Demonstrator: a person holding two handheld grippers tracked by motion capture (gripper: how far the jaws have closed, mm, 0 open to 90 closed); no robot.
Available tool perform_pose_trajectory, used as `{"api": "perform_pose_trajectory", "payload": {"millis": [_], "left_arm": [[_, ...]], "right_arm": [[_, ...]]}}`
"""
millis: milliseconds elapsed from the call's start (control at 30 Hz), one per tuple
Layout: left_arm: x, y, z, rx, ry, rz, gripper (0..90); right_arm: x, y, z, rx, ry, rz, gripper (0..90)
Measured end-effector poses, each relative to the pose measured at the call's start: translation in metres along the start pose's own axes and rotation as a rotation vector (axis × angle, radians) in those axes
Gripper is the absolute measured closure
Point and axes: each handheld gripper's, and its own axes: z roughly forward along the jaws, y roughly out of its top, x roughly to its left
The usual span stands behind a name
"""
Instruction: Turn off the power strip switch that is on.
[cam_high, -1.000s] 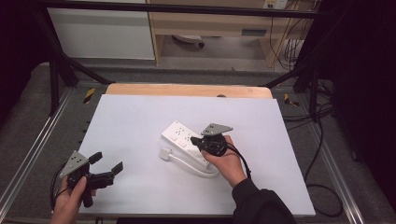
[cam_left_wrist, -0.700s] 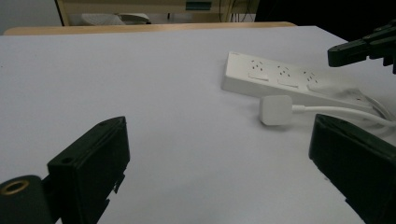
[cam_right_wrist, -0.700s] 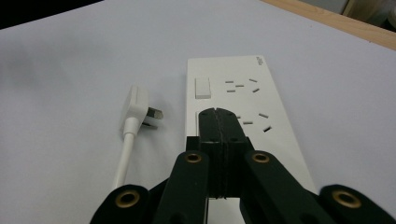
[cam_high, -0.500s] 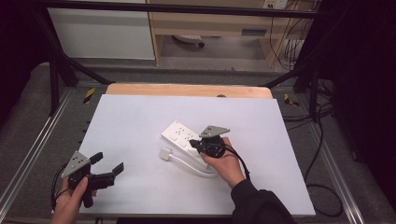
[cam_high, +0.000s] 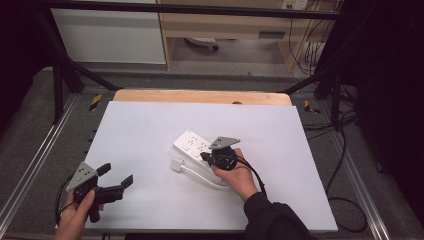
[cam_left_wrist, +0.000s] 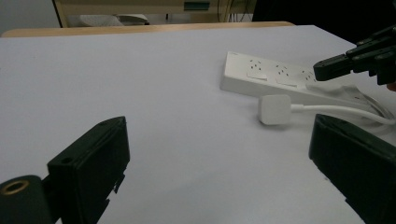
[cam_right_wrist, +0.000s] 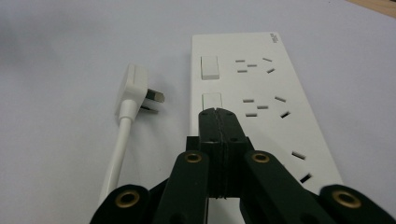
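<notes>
At mid-table the white power strip (cam_high: 191, 143) lay flat with its plug (cam_right_wrist: 135, 88) beside it, the right gripper (cam_right_wrist: 217, 114), jaws shut and empty, sat at a rocker switch (cam_right_wrist: 211, 101), best pressed squarely down, while the left gripper (cam_high: 116, 178) waited open near the table's edge.

We see bare table (cam_high: 145, 130) between the left gripper (cam_high: 116, 181) and the strip (cam_high: 192, 143). The plug (cam_high: 177, 164) and cord (cam_high: 202, 175) lie just beside the strip, with the right gripper (cam_high: 206, 156) over it.
</notes>
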Motion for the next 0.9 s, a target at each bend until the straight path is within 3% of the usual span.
{"api": "perform_pose_trajectory", "payload": {"millis": [900], "left_arm": [[0.0007,0.0005,-0.0009,-0.002,0.004,-0.005,5.1]], "right_arm": [[-0.0006,-0.0019,0.0112,0.033,-0.006,0.015,90.0]]}}
